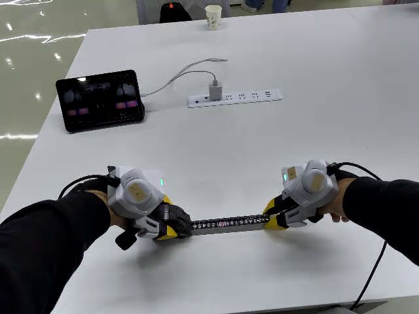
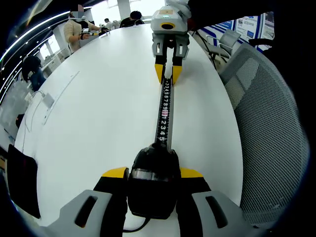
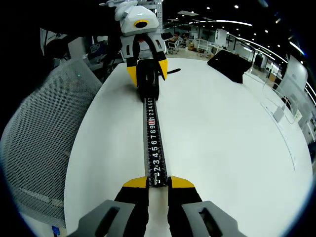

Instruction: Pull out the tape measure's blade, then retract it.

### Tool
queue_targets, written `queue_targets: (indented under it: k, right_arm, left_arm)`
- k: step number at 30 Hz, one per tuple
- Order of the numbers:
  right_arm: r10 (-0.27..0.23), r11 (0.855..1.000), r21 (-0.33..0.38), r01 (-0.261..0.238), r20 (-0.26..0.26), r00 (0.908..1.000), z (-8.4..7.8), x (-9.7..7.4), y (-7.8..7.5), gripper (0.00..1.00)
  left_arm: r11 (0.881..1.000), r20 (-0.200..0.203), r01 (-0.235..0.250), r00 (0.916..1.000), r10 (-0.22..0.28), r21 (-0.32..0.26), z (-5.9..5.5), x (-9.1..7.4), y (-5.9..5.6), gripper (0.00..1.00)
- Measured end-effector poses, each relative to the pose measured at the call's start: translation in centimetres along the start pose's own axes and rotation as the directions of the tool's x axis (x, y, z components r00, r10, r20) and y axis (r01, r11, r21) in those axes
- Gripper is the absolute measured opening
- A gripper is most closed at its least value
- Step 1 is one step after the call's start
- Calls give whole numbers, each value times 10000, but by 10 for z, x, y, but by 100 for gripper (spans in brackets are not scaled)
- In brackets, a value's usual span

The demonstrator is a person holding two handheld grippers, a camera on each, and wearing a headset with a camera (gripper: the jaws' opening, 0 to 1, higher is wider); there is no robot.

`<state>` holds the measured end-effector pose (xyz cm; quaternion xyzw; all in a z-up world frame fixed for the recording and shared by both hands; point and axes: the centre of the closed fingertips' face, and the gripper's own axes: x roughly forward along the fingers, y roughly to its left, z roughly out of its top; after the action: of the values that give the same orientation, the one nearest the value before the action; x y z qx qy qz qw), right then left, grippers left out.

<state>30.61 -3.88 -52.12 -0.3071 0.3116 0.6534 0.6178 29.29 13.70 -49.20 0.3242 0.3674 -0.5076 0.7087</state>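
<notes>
A black tape measure case [image 1: 178, 221] sits between the yellow-tipped jaws of my left gripper [image 1: 170, 226], which is shut on it; in the left gripper view the case [image 2: 154, 180] fills the gap in my left gripper [image 2: 154, 174]. Its numbered blade [image 1: 229, 223] runs just above the white table [image 1: 262, 144] to my right gripper [image 1: 273, 218]. In the right gripper view my right gripper [image 3: 158, 182] is shut on the blade's tip [image 3: 156, 178], and the blade [image 3: 152, 138] leads back to the case [image 3: 147, 79]. The blade [image 2: 165, 111] is out by roughly fifteen centimetres.
A tablet [image 1: 99, 100] stands at the left of the table, cabled to a white power strip [image 1: 234, 97] with a charger [image 1: 215, 89]. A paper cup [image 1: 213, 17] stands at the far edge. A mesh chair [image 2: 269, 123] is near the table's front edge.
</notes>
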Motion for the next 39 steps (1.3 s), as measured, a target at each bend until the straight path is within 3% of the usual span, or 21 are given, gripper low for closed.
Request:
queue_targets:
  k: [39]
  right_arm:
    - [-211,9994,256,219,-314,9993,-37,-29,-7,10]
  left_arm:
    - [10000,10,-67,10000,67,-15,1,0,1,32]
